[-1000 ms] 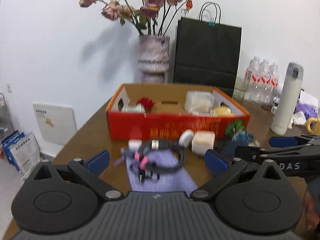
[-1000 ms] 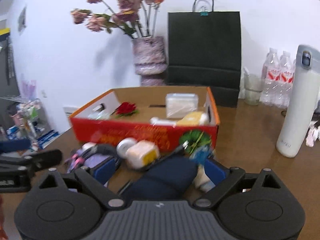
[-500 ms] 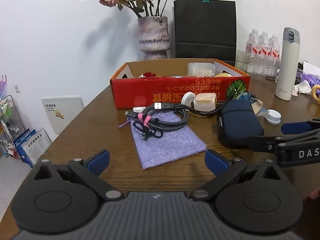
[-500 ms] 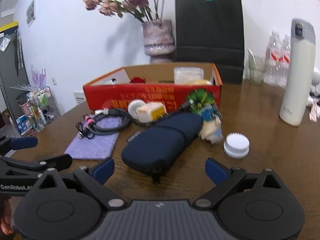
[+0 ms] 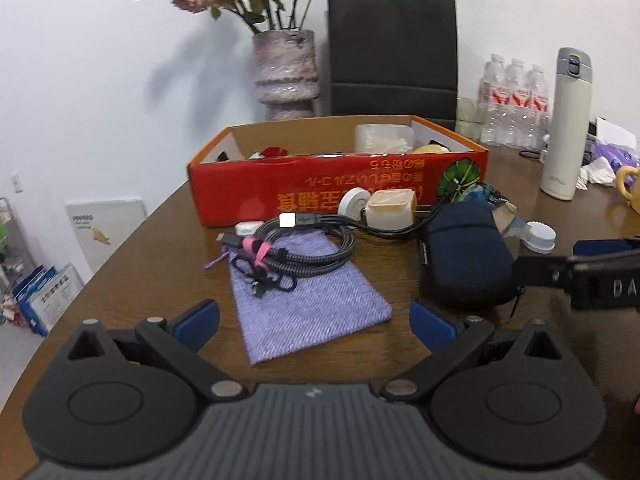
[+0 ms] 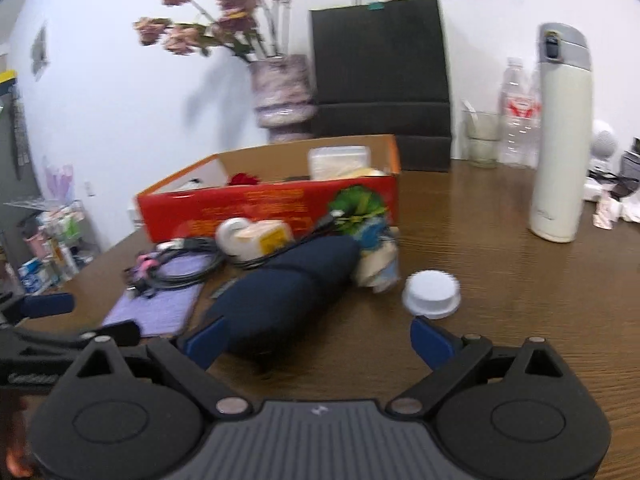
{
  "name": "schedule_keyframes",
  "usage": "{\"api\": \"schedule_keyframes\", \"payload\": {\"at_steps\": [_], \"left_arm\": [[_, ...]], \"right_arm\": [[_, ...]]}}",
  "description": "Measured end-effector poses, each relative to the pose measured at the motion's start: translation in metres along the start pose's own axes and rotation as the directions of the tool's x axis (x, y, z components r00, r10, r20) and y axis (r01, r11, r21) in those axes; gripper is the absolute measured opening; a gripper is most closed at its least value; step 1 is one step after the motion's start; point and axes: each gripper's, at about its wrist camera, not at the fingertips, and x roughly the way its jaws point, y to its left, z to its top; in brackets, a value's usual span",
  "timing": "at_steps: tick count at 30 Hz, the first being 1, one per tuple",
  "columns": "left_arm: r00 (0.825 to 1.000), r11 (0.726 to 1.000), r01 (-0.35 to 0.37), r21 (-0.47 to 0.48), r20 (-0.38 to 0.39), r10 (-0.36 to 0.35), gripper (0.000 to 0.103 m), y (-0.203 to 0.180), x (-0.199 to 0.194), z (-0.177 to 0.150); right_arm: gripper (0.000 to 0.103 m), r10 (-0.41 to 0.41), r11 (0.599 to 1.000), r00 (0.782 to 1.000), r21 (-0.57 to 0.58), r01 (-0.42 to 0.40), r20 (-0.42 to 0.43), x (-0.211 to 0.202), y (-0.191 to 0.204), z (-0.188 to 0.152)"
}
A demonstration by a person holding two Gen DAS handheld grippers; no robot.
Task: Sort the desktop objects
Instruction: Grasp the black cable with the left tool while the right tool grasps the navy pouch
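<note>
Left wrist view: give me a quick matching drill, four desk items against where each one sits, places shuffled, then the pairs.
Items:
1. coiled cables
2. navy zip case
3. white round cap
4. cream thermos

Places:
A. standing upright at the far right of the table
B. lying on the purple pouch
C. on bare wood just right of the navy case
D. between the pouch and the white cap, in front of the red box's right end

Pairs: 1-B, 2-D, 3-C, 4-A
</note>
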Motion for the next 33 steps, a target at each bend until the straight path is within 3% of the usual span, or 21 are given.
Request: {"api": "schedule_keyframes", "payload": {"at_steps": [4, 9, 12, 14, 18, 21, 24, 26, 28, 33], "left_arm": [[1.0, 1.0, -0.005, -0.01, 0.024, 0.005, 0.103, 0.011, 0.009, 0.017], [0.998, 0.998, 0.011, -0.057, 0.066, -0.007, 0.092, 0.03, 0.024, 0.055], [0.992, 0.996, 0.092, 0.01, 0.091, -0.092, 0.1, 0.021, 0.034, 0.069], [0.99, 0.993, 0.1, 0.055, 0.099, -0.105, 0.101, 0.013, 0.046, 0.076], [0.997, 0.988, 0.048, 0.147, 0.058, -0.057, 0.098, 0.008, 0.081, 0.079], [0.993, 0.98, 0.114, 0.162, 0.023, -0.119, 0.093, 0.019, 0.091, 0.074], [0.986, 0.975, 0.168, 0.144, -0.046, -0.163, 0.081, 0.027, 0.098, 0.072], [0.986, 0.975, 0.162, 0.152, -0.071, -0.152, 0.059, 0.027, 0.103, 0.069], [0.984, 0.974, 0.165, 0.157, -0.093, -0.152, 0.044, 0.027, 0.108, 0.066], [0.983, 0.966, 0.159, 0.202, -0.12, -0.137, 0.038, 0.022, 0.101, 0.058]], "right_arm": [[0.091, -0.001, 1.0, 1.0, 0.024, 0.001, 0.0, 0.005, -0.01, 0.011], [0.089, 0.006, 1.0, 1.0, 0.011, -0.006, -0.004, 0.023, -0.008, 0.02], [0.084, 0.035, 0.999, 0.999, 0.041, -0.034, -0.025, 0.029, -0.005, 0.022], [0.084, 0.065, 0.997, 0.998, 0.037, -0.064, -0.013, 0.03, 0.002, 0.022], [0.088, 0.083, 0.997, 0.996, 0.006, -0.083, -0.035, 0.044, 0.022, 0.024], [0.088, 0.071, 0.997, 0.995, 0.001, -0.071, -0.066, 0.056, 0.031, 0.022], [0.086, 0.06, 0.998, 0.995, -0.02, -0.062, -0.081, 0.06, 0.032, 0.02], [0.084, 0.082, 0.997, 0.992, 0.016, -0.081, -0.095, 0.06, 0.025, 0.02], [0.079, 0.098, 0.995, 0.99, 0.035, -0.095, -0.099, 0.058, 0.02, 0.019], [0.077, 0.062, 0.998, 0.994, 0.02, -0.06, -0.093, 0.056, 0.02, 0.017]]}}
